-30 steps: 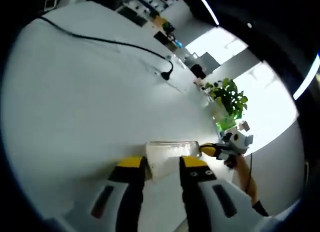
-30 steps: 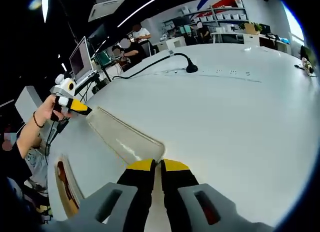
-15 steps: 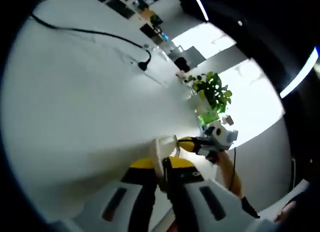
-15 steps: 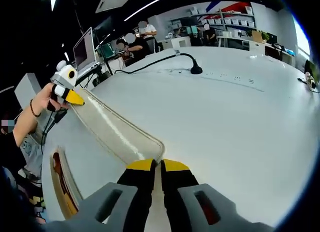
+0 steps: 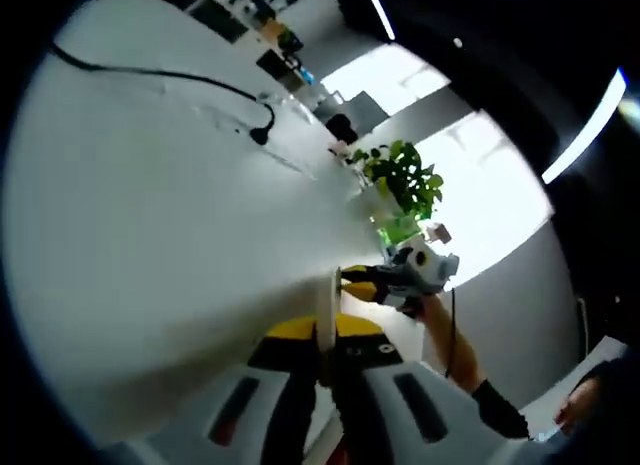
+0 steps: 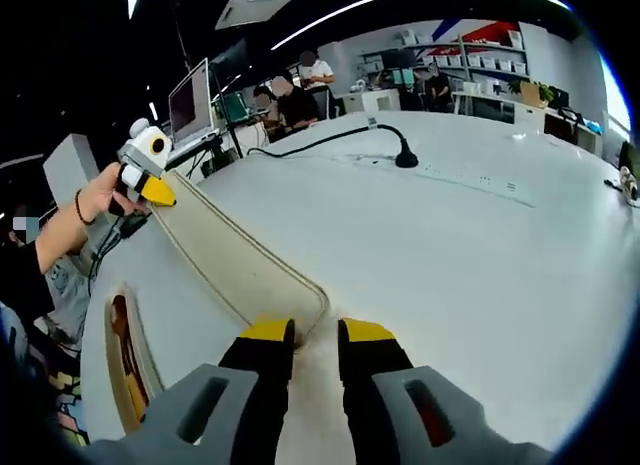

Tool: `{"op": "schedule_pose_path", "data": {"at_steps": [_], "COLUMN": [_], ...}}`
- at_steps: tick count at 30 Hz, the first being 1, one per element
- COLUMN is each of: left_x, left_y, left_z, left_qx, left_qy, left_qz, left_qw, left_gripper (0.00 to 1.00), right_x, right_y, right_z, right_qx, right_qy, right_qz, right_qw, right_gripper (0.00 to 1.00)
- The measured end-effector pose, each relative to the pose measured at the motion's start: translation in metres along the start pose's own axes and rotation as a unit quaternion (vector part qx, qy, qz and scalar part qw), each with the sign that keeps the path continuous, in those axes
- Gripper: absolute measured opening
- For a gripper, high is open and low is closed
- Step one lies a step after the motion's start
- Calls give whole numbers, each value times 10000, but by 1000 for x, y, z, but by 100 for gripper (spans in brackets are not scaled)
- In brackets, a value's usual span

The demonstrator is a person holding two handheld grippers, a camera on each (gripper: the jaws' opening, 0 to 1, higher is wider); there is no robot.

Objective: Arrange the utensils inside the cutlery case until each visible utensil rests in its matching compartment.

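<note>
One claw [image 6: 305, 337] now off lid [image 6: 232, 255]

I can't read any text, label, brand or number here. The monitor [image 6: 192, 103] across the room and the far shelves [image 6: 470, 73] are too small and blurred for me to make out writing.

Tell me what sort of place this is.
Probably an office or lab workroom: a large white table, a monitor with people seated behind, shelving at the back wall, and a potted plant by bright windows.
</note>
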State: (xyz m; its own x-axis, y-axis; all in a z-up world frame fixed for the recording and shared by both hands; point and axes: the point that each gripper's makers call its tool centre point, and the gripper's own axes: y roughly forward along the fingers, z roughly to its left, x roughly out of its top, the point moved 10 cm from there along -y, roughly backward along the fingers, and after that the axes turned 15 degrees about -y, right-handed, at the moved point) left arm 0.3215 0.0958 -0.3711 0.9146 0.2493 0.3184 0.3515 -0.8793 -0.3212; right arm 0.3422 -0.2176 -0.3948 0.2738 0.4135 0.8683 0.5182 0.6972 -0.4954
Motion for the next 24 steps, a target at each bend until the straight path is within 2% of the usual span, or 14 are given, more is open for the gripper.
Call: {"op": "schedule_pose_path", "data": {"at_steps": [1, 2, 4, 8, 11, 12, 15, 16, 17, 18, 21, 22, 23, 24], "left_x": [-1, 0, 0, 4, 4, 4, 2, -1, -4, -10, -16, -18, -20, -26], "left_y": [-1, -2, -2, -7, -10, -11, -18, -21, -23, -26, -32, -34, -36, -38], "left_z": [-1, 0, -2, -7, -16, -20, -37, -43, -49, -57, -69, -74, -79, -85], "left_qx": [-26, -54, -104, -157, -273, -338, -326, -291, -329, -410, -452, -562, -591, -654], "left_qy": [100, 228, 529, 1176, 1921, 2281, 3679, 4207, 4745, 5368, 6139, 6308, 6705, 7140], "left_qz": [-38, -30, -69, -108, -149, -182, -175, -90, -23, 49, -1, -3, 10, 130], "left_qw": [9999, 9997, 9985, 9929, 9809, 9729, 9291, 9067, 8796, 8427, 7881, 7739, 7395, 6969], "left_gripper": [2, 2, 2, 2, 2, 2, 2, 2, 2, 2, 2, 2, 2, 2], "right_x": [9, 16, 33, 55, 60, 60, 57, 57, 56, 56, 58, 60, 61, 63], "right_y": [-2, -7, -18, -28, -29, -28, -28, -28, -29, -30, -33, -33, -35, -35], "right_z": [-3, -3, -3, 9, 16, 18, 21, 22, 23, 24, 31, 35, 39, 42], "right_qx": [-102, -60, 102, 553, 738, 847, 993, 1062, 1115, 1154, 1452, 1542, 1708, 1806], "right_qy": [-244, -508, -1158, -1639, -1802, -1870, -1949, -1979, -2017, -2076, -2165, -2207, -2322, -2381], "right_qz": [-477, -656, -781, -935, -1032, -1000, -963, -974, -985, -974, -1033, -1037, -1046, -1044], "right_qw": [9985, 9965, 9901, 9805, 9754, 9736, 9710, 9696, 9681, 9665, 9599, 9575, 9518, 9486], "right_gripper": [21, 24, 24, 32, 43, 44, 46, 47, 47, 47, 48, 49, 51, 53]}}
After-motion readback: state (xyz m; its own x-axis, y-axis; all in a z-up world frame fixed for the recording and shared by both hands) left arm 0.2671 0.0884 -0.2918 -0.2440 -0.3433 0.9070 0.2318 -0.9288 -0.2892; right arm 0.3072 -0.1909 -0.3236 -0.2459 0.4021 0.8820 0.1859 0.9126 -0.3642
